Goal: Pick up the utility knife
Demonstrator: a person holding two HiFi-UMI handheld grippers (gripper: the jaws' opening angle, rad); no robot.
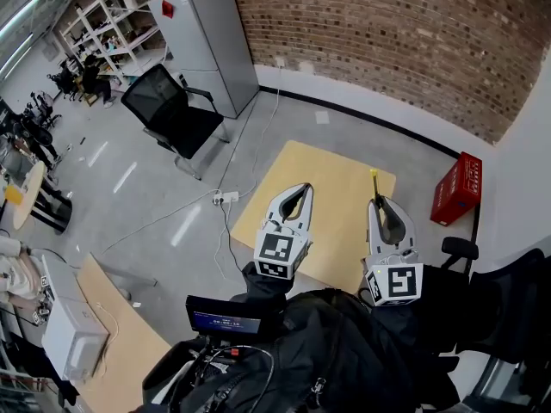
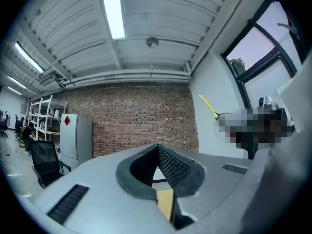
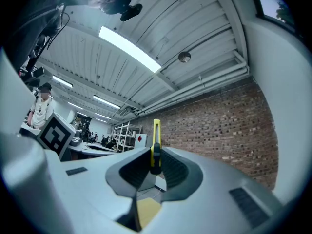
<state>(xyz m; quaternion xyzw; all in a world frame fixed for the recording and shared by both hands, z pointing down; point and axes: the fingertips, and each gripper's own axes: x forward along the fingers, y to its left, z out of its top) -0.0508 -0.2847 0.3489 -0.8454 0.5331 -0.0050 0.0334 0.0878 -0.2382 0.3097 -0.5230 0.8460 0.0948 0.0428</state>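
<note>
In the head view both grippers are raised over a light wooden table (image 1: pixel 340 192). My right gripper (image 1: pixel 379 201) is shut on a yellow utility knife (image 1: pixel 374 179), whose slim end sticks out past the fingertips. The right gripper view shows the utility knife (image 3: pixel 155 139) standing upright, clamped between the dark ribbed pads of that gripper (image 3: pixel 155 165). My left gripper (image 1: pixel 303 188) is shut with nothing between its pads, and its tips (image 2: pixel 157 146) meet. The utility knife (image 2: pixel 208 106) also appears as a thin yellow bar in the left gripper view.
A red crate (image 1: pixel 456 188) stands on the floor right of the table. A black office chair (image 1: pixel 172 110) and a grey cabinet (image 1: pixel 207 41) are at the far left, near a brick wall (image 1: pixel 387 33). A power strip (image 1: pixel 225 198) with cables lies on the floor. Another wooden desk (image 1: pixel 120 342) is at lower left.
</note>
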